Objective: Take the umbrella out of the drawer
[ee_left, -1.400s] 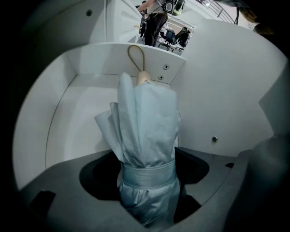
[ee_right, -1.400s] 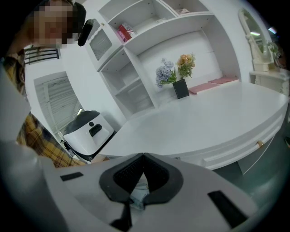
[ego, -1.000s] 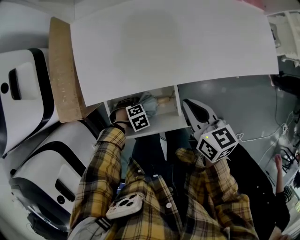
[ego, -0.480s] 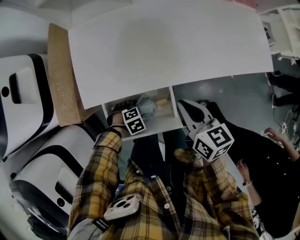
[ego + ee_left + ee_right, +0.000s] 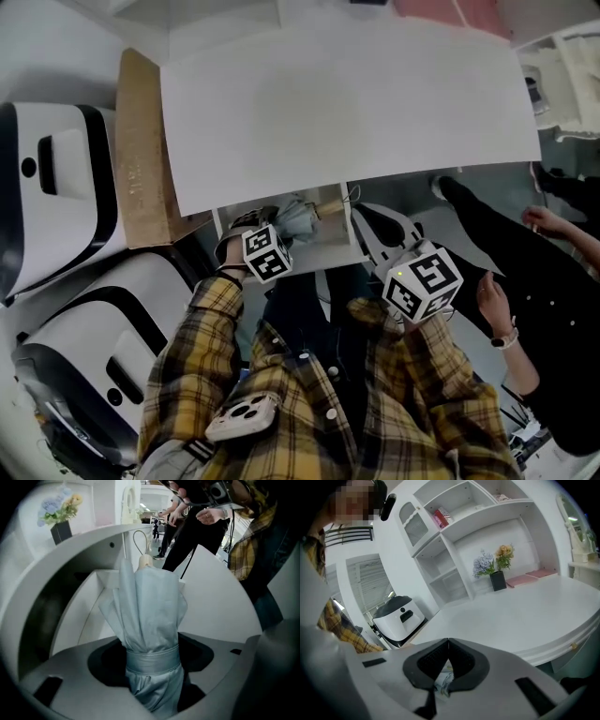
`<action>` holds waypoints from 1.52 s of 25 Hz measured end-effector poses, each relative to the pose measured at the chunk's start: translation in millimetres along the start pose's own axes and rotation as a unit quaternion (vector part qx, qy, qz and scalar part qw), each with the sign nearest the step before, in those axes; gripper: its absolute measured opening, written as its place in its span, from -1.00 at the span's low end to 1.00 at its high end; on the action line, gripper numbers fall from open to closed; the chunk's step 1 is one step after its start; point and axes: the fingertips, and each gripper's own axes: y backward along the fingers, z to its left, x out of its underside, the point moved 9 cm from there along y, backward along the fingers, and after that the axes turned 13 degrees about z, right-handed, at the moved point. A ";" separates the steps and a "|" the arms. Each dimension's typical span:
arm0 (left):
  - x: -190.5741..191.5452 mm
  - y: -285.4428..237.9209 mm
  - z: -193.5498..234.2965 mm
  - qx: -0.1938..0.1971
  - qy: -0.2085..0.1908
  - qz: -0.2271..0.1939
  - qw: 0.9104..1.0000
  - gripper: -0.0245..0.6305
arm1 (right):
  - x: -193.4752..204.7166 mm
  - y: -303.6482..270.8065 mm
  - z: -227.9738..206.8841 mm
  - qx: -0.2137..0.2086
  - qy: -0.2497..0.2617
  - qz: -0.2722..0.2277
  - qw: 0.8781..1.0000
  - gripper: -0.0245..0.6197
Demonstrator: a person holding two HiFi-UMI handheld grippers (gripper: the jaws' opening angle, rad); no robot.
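Observation:
A folded light-blue umbrella (image 5: 300, 216) with a wooden handle end (image 5: 145, 560) rises out of the open white drawer (image 5: 323, 251) under the table edge. My left gripper (image 5: 272, 225) points steeply down over the drawer's left half. In the left gripper view the left gripper (image 5: 152, 667) is shut on the umbrella (image 5: 147, 616) just below its strap band. My right gripper (image 5: 364, 217) hangs beside the drawer's right end. In the right gripper view the right gripper (image 5: 448, 641) is shut with nothing held.
The white table (image 5: 347, 103) overhangs the drawer. A wood board (image 5: 141, 159) and white machines (image 5: 56, 206) stand at the left. A person in black (image 5: 525, 281) stands at the right. A flower vase (image 5: 497, 571) and shelves lie beyond the table.
My left gripper has risen with the umbrella, which now stands higher out of the drawer. The right gripper has stayed beside the drawer.

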 end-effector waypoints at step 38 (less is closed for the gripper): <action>6.8 239.2 -5.1 -0.152 0.303 -0.336 0.879 0.02 | -102.9 40.9 40.6 -0.091 0.158 -0.077 0.980 -0.87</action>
